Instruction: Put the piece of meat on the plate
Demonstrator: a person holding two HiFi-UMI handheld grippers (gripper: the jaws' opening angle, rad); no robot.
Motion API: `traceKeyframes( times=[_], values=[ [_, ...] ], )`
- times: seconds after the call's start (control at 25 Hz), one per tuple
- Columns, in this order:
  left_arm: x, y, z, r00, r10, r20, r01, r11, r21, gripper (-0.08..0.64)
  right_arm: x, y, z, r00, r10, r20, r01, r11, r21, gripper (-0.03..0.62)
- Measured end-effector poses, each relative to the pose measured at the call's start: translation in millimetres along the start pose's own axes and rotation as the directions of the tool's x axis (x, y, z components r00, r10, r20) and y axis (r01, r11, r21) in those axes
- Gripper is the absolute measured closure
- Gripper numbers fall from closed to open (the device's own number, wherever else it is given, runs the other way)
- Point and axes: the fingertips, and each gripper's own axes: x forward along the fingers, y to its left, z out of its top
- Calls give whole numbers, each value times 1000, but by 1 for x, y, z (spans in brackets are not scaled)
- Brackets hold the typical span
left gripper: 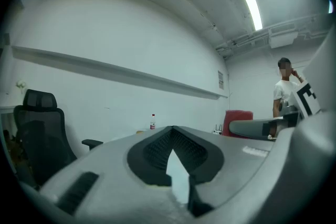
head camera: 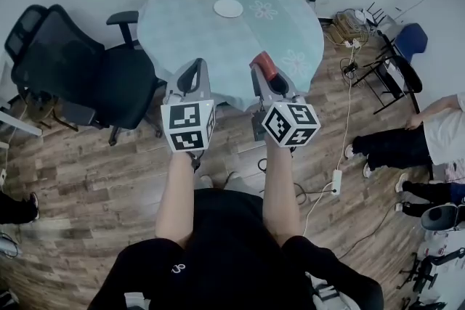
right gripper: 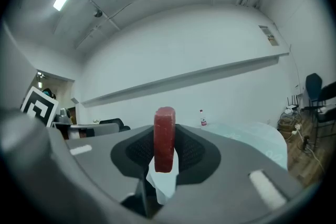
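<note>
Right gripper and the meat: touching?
Touching. In its own view, the right gripper clamps the piece of meat upright, with a jaw pressed against each flat side.

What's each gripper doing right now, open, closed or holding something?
Left gripper: closed, empty.
Right gripper: closed on the flat red slab of meat.

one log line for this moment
right gripper: shut on piece of meat | left gripper: shut, empty | plate: on table, empty | meat not yet placed
</note>
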Motion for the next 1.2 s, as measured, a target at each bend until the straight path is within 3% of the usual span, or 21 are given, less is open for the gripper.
traceKeyframes(
  times=[0.64, 0.96, 1.2],
  values=[
    [25, 18, -6, 999, -32, 3, 32, 999, -44, 566, 15, -17, -1, 999, -46, -6, 46, 999, -15, 489],
    [75, 49, -2, 1000, 11, 11, -10, 999, -34, 566, 77, -36, -4, 1000, -5, -18, 5, 1000, -18, 489],
    [139, 67, -15, 999, 21, -26, -22, 1000, -16, 566, 140, -76, -6, 1000, -1, -18, 1, 1000, 22, 489]
  ],
)
